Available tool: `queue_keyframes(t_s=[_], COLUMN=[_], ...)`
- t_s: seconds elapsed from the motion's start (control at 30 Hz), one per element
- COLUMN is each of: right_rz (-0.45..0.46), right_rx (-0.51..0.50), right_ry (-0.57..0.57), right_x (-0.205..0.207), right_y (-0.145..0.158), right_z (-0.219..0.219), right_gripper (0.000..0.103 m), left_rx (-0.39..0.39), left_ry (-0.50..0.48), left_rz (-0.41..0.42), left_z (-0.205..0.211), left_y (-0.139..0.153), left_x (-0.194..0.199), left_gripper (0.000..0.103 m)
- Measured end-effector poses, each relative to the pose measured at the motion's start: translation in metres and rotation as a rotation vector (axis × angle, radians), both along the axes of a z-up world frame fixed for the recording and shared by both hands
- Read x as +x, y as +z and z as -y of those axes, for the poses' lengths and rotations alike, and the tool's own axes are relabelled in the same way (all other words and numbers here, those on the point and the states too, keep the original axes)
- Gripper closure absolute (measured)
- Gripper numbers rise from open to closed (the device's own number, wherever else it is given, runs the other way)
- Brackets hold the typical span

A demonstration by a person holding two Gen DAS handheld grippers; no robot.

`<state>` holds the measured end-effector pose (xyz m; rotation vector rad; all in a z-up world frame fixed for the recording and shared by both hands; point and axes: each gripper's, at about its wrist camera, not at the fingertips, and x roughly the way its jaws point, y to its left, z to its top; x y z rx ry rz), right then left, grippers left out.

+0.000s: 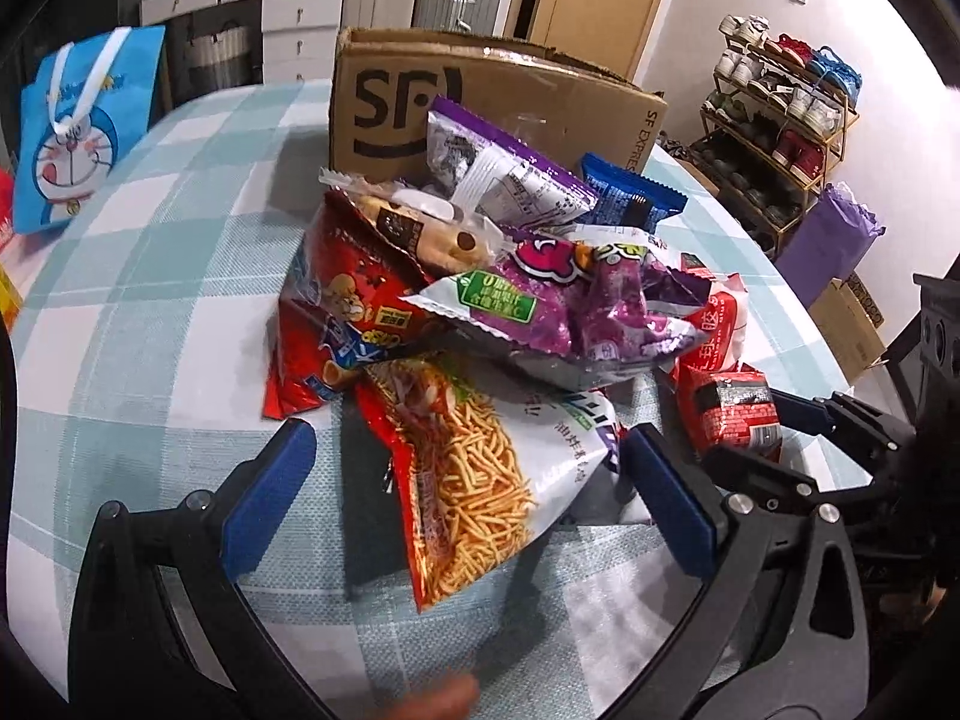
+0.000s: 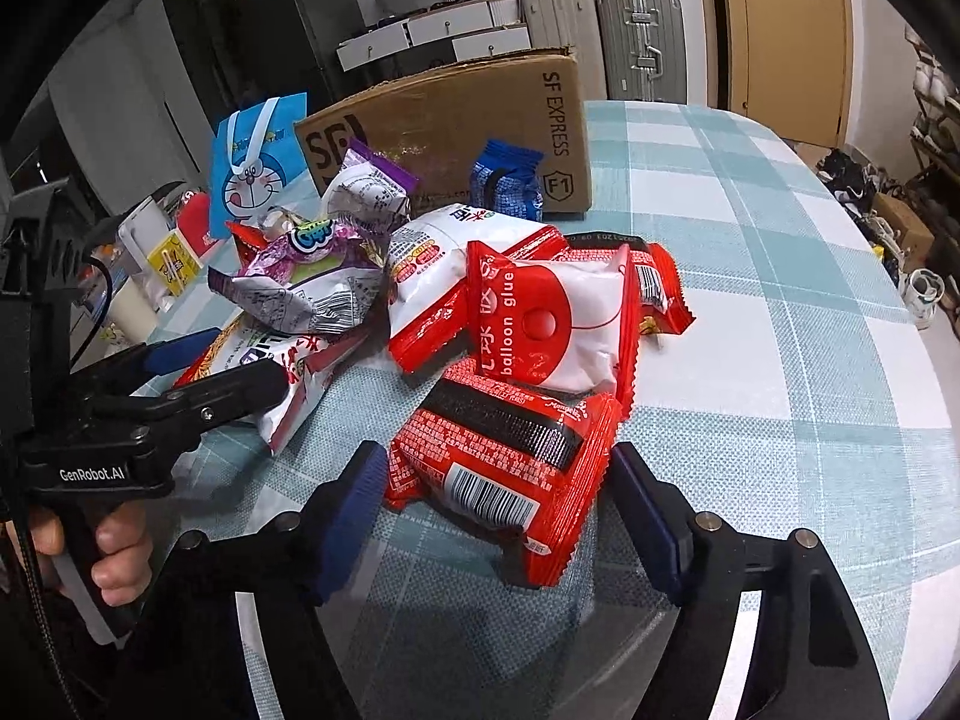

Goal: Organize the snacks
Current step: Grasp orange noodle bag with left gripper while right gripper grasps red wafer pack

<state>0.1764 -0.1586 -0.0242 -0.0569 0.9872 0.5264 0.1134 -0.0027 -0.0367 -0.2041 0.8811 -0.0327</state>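
Right gripper (image 2: 498, 492) straddles the red packet (image 2: 504, 468), not visibly clamped; left gripper (image 1: 474, 480) is open around the noodle bag (image 1: 474, 480). Slick film may slip on lifting.

Cardboard box (image 2: 456, 132) (blocking) behind snack pile (image 2: 480, 324)

Black plastic two-finger grippers (image 2: 498, 510) with blue ribbed pads (image 2: 351, 516), silver screws, white "GenRobot.AI" lettering, black cable.

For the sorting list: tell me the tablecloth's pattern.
Pale teal and white checks on the tablecloth, clearest in the right wrist view.
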Motion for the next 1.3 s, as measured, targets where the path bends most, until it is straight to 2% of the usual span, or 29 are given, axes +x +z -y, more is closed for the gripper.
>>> queue_keyframes(t_s=[0.07, 0.13, 0.2, 0.27, 0.3, 0.33, 0.5, 0.53, 0.6, 0.8, 1.3], right_rz=[0.001, 0.004, 0.008, 0.012, 0.015, 0.015, 0.036, 0.041, 0.04, 0.048, 0.102], right_rx=[0.0, 0.002, 0.004, 0.011, 0.009, 0.013, 0.017, 0.018, 0.023, 0.039, 0.064], right_ry=[-0.001, 0.0, -0.001, 0.002, 0.006, 0.01, 0.017, 0.015, 0.016, 0.021, 0.029], right_x=[0.0, 0.0, -0.001, -0.003, -0.004, -0.005, -0.01, -0.011, -0.012, -0.016, -0.032], right_y=[0.0, 0.0, 0.0, 0.0, 0.0, 0.0, 0.002, 0.003, 0.005, 0.005, 0.015], right_z=[0.0, 0.0, -0.001, -0.001, -0.001, -0.001, -0.001, 0.0, 0.002, 0.004, 0.014], right_gripper=[0.026, 0.026, 0.027, 0.03, 0.031, 0.034, 0.045, 0.047, 0.061, 0.062, 0.074], left_rx=[-0.018, -0.045, -0.045, -0.045, -0.058, -0.077, -0.086, -0.082, -0.08, -0.079, -0.092], left_ry=[-0.013, -0.035, -0.032, -0.035, -0.041, -0.051, -0.061, -0.066, -0.07, -0.07, -0.069], left_rz=[0.003, 0.014, 0.027, 0.033, 0.035, 0.034, 0.053, 0.058, 0.062, 0.075, 0.106], left_z=[0.0, -0.001, 0.0, 0.001, 0.002, 0.001, 0.004, 0.005, 0.007, 0.007, -0.015], left_y=[-0.001, -0.002, -0.002, -0.004, -0.005, -0.006, -0.007, -0.007, -0.008, -0.008, -0.003], left_x=[0.004, 0.006, 0.006, 0.009, 0.008, 0.008, 0.006, 0.005, 0.0, -0.015, -0.058], left_gripper=[0.007, 0.019, 0.021, 0.025, 0.035, 0.038, 0.048, 0.049, 0.05, 0.051, 0.051])
